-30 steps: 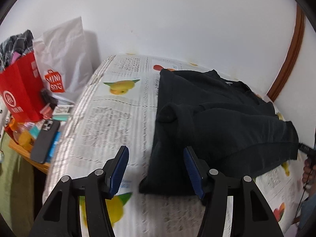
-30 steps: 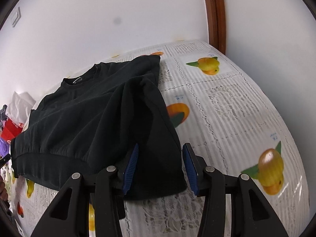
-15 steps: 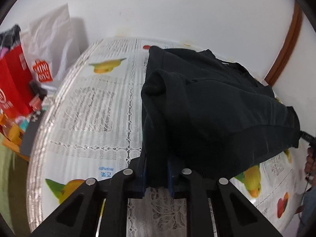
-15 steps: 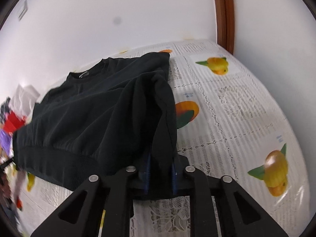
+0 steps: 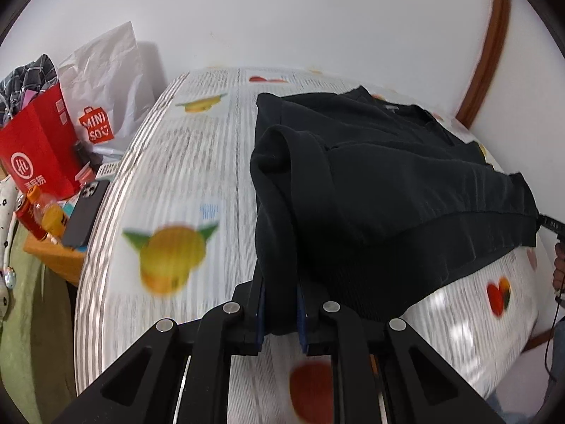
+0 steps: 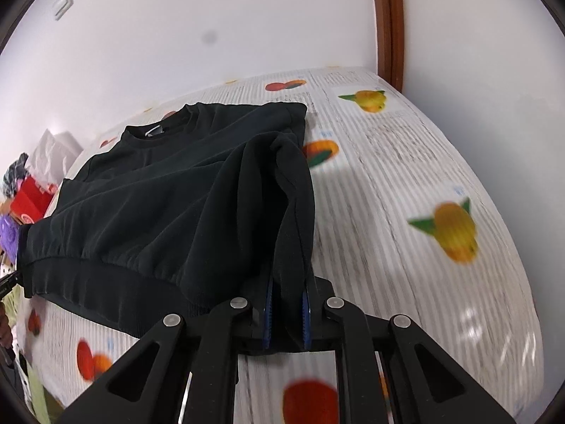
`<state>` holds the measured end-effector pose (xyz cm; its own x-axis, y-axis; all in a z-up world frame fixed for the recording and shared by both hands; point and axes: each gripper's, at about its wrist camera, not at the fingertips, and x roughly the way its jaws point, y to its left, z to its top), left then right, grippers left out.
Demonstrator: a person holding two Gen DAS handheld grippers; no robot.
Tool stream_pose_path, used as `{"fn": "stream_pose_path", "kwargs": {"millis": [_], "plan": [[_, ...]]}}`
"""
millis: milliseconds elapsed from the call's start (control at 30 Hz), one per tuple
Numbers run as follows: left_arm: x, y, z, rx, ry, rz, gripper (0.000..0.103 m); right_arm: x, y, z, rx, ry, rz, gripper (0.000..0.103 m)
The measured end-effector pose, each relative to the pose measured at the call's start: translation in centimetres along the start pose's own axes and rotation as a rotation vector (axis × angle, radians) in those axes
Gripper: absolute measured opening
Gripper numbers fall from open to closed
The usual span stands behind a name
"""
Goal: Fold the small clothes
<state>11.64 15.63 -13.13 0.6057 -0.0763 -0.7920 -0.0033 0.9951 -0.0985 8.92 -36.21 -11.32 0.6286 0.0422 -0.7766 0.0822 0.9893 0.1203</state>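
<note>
The left tool and right tool were each clamped on a bottom corner of the black sweatshirt, lifted off the fruit-print desk

I can read "MINISO" in white on the red bag logo printed on the white bag; the red bag's characters stay illegible.

Left wrist view: close, angled down along fingers, over table's left end. Right wrist view: same, right end. Both share black sweatshirt.
</note>
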Motion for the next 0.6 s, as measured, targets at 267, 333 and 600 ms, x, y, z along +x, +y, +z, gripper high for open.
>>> {"fn": "stream_pose_path", "kwargs": {"millis": [267,333,600], "plan": [[-2.2,0.3,-2.5,-0.044,0.011,0.009,0.018,-3.0,-0.8,-3.2,-0.012,0.018,-0.072,0.015],[-3.1,0.2,-2.7,-0.049,-0.005,0.024,0.020,-4.6,-0.9,-3.7,-0.015,-0.010,-0.089,0.020],[-6.2,-1.4,-3.4,-0.036,-0.083,-0.070,0.037,-7.8,1.3,-4.6,-0.054,-0.089,0.012,0.041]]}}
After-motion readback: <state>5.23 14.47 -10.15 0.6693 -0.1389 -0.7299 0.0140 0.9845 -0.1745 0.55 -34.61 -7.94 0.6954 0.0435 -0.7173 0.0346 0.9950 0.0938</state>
